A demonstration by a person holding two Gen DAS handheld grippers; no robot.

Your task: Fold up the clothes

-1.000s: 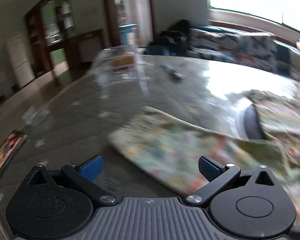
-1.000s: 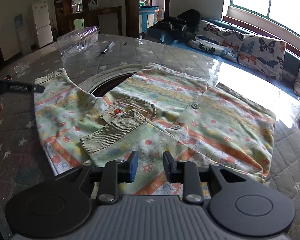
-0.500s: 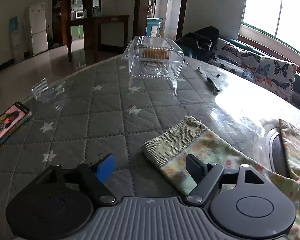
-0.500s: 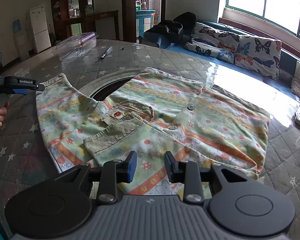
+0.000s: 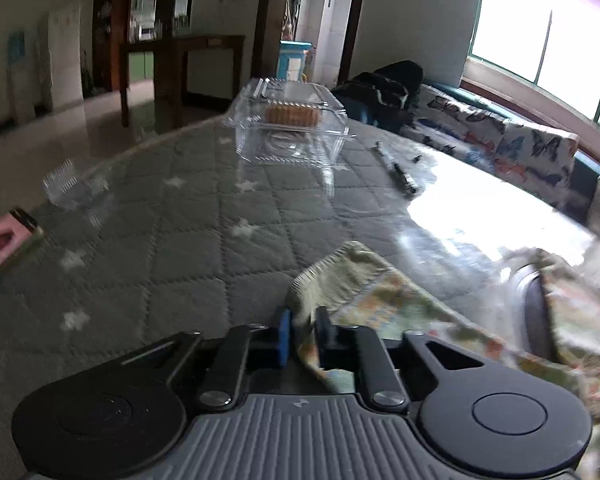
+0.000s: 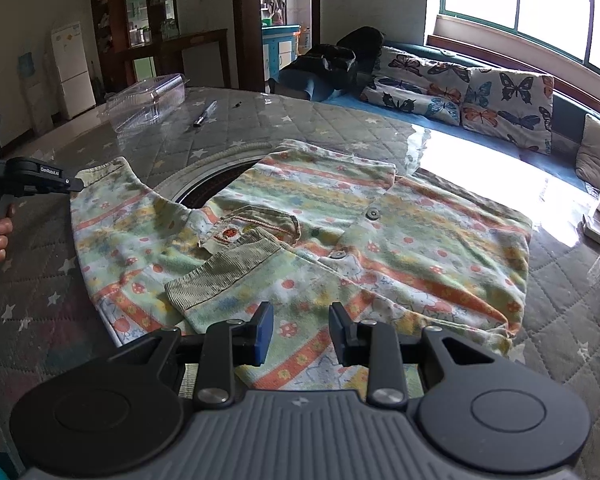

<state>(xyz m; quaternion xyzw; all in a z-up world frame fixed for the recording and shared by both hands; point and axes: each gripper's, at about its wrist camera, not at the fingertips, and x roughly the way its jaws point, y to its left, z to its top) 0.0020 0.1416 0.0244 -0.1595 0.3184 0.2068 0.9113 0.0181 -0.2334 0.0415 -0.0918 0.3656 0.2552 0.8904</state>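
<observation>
A small patterned shirt (image 6: 340, 232) in green, orange and white lies spread on the quilted table, one sleeve folded across its front with a ribbed cuff (image 6: 220, 276). My left gripper (image 5: 302, 334) is shut on the other sleeve's ribbed cuff (image 5: 340, 276); it also shows in the right wrist view (image 6: 74, 184) at the sleeve end (image 6: 100, 172). My right gripper (image 6: 300, 334) is open and empty, just above the shirt's near hem.
A clear plastic food box (image 5: 288, 124) stands at the table's far side, with a pen (image 5: 398, 170) to its right. A small clear lid (image 5: 74, 184) and a phone (image 5: 8, 240) lie at the left edge. A butterfly-print sofa (image 6: 480, 92) runs behind the table.
My left gripper has closed from wide open onto the sleeve cuff. My right gripper has stayed open over the hem and opened slightly wider.
</observation>
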